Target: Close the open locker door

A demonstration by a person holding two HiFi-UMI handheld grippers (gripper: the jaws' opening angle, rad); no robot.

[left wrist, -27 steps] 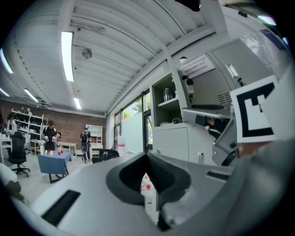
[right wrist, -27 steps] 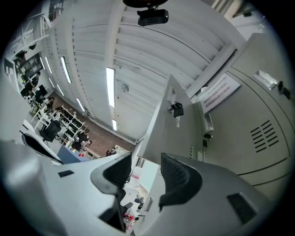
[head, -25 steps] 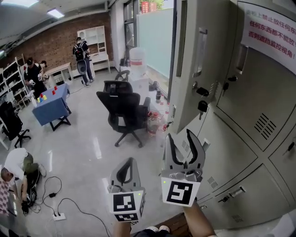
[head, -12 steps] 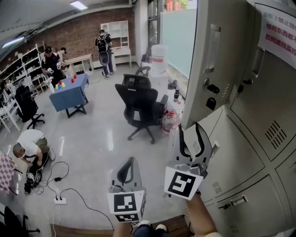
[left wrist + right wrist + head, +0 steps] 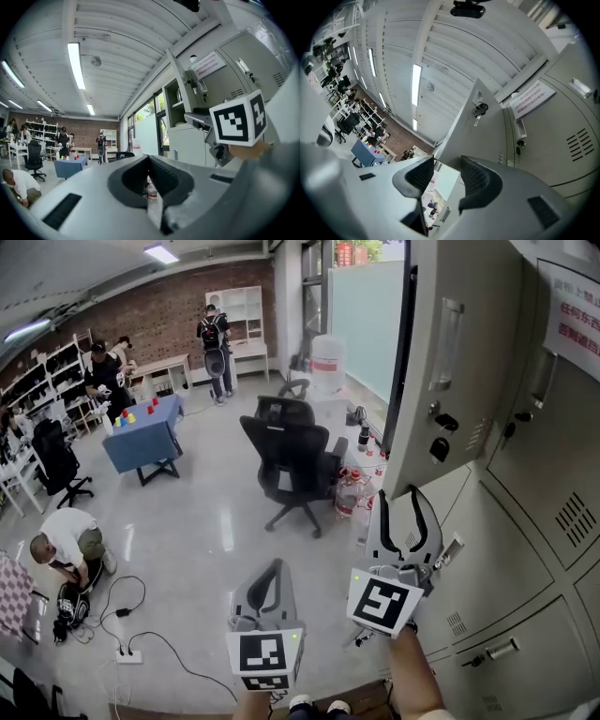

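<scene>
Over the last second the right gripper [image 5: 401, 504] has climbed from 6 o'clock in the head view to about 5 o'clock. It now sits just under the lower corner of the door [image 5: 455, 371], which stands ajar at 1 o'clock. Its jaws have kept the same wide gap with nothing between them; the right gripper view shows the door's edge beyond the gap, untouched. The left gripper [image 5: 274, 566], at 6 o'clock, has its jaws together on nothing. This reads as the approach: no contact yet, and the door looks no nearer shut.

The door is a flat grey sheet-metal panel, smooth and painted, with a recessed handle [image 5: 447, 329] and keys [image 5: 438, 448] hanging from its lock. The lockers [image 5: 534, 521] at 3 o'clock match it, with louvred vents. The pads [image 5: 477, 178] are black and ribbed.
</scene>
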